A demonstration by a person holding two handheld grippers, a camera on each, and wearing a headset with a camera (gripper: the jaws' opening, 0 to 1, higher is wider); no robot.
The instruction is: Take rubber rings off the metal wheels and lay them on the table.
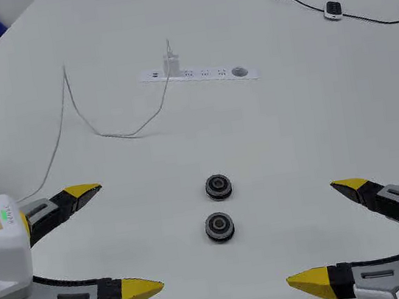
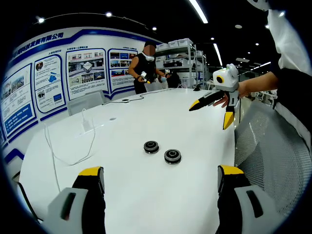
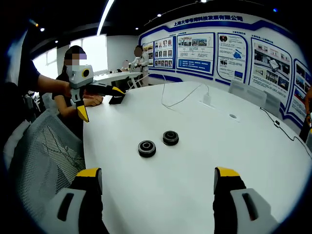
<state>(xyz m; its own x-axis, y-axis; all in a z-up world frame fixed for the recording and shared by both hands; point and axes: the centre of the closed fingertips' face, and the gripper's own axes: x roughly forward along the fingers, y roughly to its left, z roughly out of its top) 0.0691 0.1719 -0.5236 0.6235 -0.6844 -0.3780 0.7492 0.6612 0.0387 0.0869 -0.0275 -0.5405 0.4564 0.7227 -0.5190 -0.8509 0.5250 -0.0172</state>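
Two jobs remained: the farther wheel and nearer wheel lay close together on the table, rubber rings apparently on both (none laid out). My left gripper and right gripper flanked them, jaws wide, empty.

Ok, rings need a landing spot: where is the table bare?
Bare table between the power strip and the wheels, and beside the wheels out to the left gripper and the right gripper. The white cable crowds the far left.
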